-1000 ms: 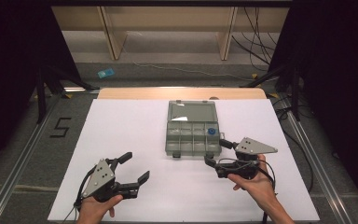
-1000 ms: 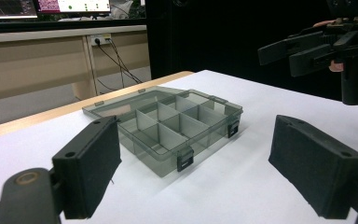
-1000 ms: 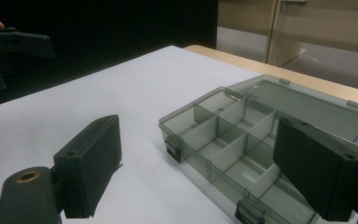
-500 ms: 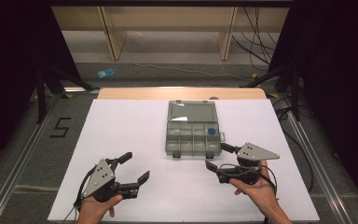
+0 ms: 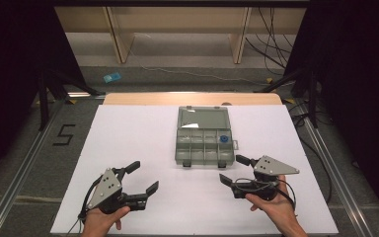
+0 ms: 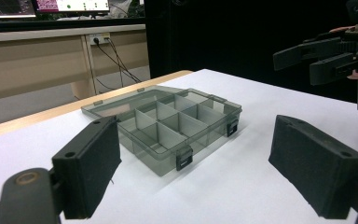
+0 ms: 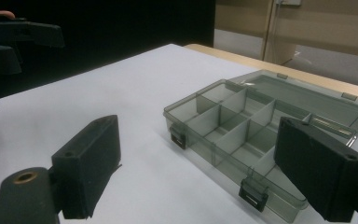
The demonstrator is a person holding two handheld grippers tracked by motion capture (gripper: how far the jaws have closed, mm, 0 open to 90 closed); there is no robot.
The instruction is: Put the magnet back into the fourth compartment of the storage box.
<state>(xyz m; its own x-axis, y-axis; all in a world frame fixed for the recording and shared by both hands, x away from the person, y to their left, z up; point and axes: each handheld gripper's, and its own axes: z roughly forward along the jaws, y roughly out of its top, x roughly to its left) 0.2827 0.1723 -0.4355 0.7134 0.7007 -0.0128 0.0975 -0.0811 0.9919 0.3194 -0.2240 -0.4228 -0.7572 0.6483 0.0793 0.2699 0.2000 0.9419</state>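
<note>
A clear grey compartment box (image 5: 205, 137) lies open at the centre of the white table (image 5: 128, 138), its lid folded flat toward twelve o'clock and its two latches facing six, probably so the person can reach straight in. Its long axis runs from six to twelve. A small blue piece (image 5: 223, 139) sits in a compartment at its three o'clock side. The left gripper (image 5: 139, 178) waits at seven o'clock, jaws spread and empty. The right gripper (image 5: 230, 169), near the box's five o'clock corner, is likewise spread wide.

The small blue thing (image 5: 223, 139) in the organizer box (image 5: 205, 136) is too small to identify; the right tongs' (image 7: 205, 170) far jaw hides part of the box's near corner.
</note>
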